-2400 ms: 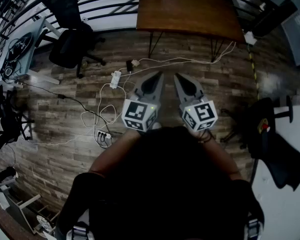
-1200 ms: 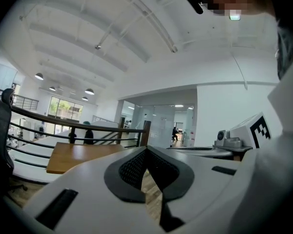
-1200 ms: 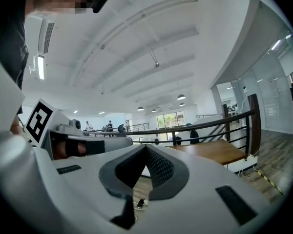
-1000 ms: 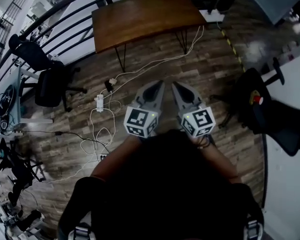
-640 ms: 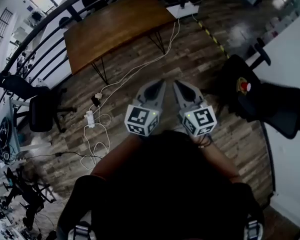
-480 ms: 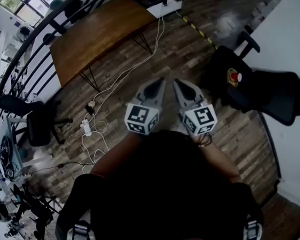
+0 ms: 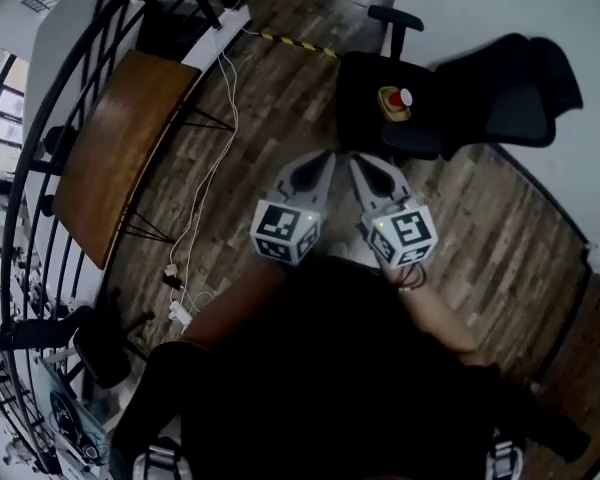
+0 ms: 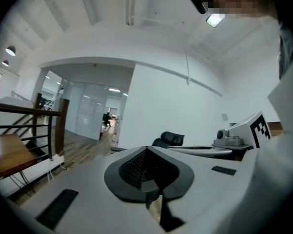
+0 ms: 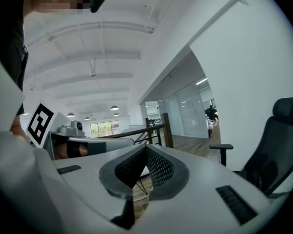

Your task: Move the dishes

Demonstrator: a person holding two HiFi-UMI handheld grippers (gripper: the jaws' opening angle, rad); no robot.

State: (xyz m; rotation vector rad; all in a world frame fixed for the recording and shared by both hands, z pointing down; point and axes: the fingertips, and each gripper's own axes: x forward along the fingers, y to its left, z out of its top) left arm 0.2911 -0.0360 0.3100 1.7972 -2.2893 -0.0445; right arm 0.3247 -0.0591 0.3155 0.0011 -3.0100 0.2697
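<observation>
Two tongs are held side by side, close to our body, above a wooden plank floor [image 7: 280, 88]. The left tongs [image 7: 322, 160] and the right tongs [image 7: 358, 164] point forward, their tips near each other but not touching. Each carries a cube with square markers at its rear: the left cube [image 7: 284, 233] and the right cube [image 7: 402, 232].

In the left gripper view, the left tongs [image 8: 147, 151] have their dark ribbed pads [image 8: 136, 165] closed tip to tip, with nothing gripped. In the right gripper view, the right tongs [image 9: 146, 148] are likewise closed at the tips and hold nothing. Only a sliver of floor shows through lower down.

Just ahead of the right tongs stands a black office chair [image 7: 430, 108], with a small red and yellow object [image 7: 395, 99] on its seat. Well off to the left of the left tongs stands a brown desk [image 7: 110, 153] on thin dark legs. Beyond it runs a black railing [image 7: 25, 183]. White cables [image 7: 212, 158] trail across the floor between the desk and the left tongs.

We cannot tell where the dishes are from these views.
</observation>
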